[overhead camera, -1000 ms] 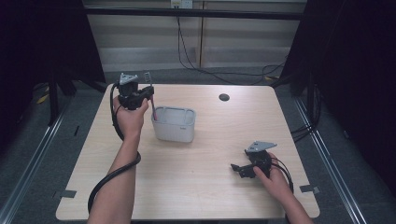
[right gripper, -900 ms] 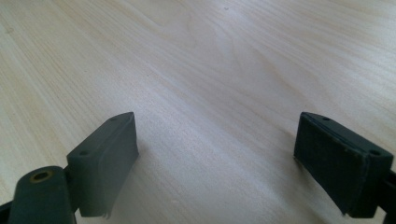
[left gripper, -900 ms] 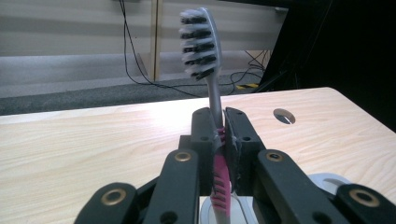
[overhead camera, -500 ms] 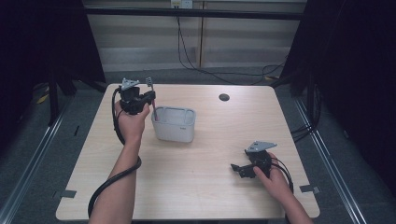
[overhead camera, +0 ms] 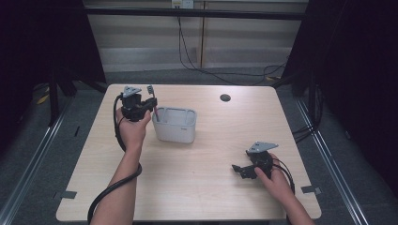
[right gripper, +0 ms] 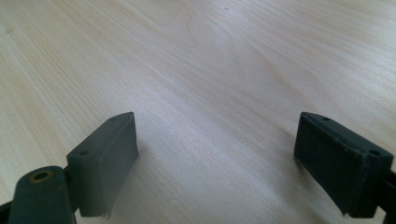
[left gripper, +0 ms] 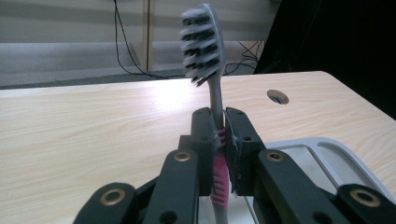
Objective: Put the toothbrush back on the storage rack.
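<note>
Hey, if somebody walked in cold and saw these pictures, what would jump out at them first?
Probably the toothbrush, held upright with its bristles on top, clamped in the left claw right by the near left corner of the grey organizer bin at the table's far left. Next, the right claw, open and holding nothing, low over bare wood at the near right.

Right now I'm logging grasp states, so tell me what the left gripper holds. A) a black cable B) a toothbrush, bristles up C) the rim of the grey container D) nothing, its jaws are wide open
B: in the left gripper view the left gripper is shut on the toothbrush handle, with the bristle head standing upright above the jaws.
</note>
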The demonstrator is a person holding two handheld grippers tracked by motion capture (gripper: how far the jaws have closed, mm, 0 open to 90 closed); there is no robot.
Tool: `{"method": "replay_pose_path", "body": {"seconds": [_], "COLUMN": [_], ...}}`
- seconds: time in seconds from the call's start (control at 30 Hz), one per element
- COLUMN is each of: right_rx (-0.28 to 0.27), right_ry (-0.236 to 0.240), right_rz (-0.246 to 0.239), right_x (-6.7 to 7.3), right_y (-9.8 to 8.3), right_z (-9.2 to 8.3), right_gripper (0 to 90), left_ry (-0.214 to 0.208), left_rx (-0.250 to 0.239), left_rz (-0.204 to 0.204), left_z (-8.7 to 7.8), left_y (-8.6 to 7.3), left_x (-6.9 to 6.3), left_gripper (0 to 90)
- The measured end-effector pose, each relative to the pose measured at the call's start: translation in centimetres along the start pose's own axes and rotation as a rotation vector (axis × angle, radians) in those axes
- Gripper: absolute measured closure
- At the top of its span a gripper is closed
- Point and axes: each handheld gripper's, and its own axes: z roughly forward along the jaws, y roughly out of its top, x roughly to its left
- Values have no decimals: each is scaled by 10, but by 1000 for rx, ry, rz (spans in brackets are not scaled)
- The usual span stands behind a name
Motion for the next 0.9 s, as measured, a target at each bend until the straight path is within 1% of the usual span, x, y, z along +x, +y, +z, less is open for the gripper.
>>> {"method": "replay_pose_path", "body": {"seconds": [0.03, 0.2, 0.43, 0.9], "right_rx": [-1, 0, 0, -1], "right_ry": [0, 0, 0, 0], "right_rz": [-1, -1, 0, -1], "right_x": [0, 0, 0, 0], "right_y": [0, 0, 0, 0], "right_z": [0, 0, 0, 0], "right_gripper": [129, 129, 129, 129], "left_ry": [-4, -10, -13, -28], "left_rx": [-1, 3, -6, 1], "left_rz": [-5, -4, -3, 25], "left_z": [0, -1, -3, -5], "left_y": [-1, -4, -5, -6], "left_x": [-1, -3, -4, -11], "left_gripper": [826, 826, 825, 824]}}
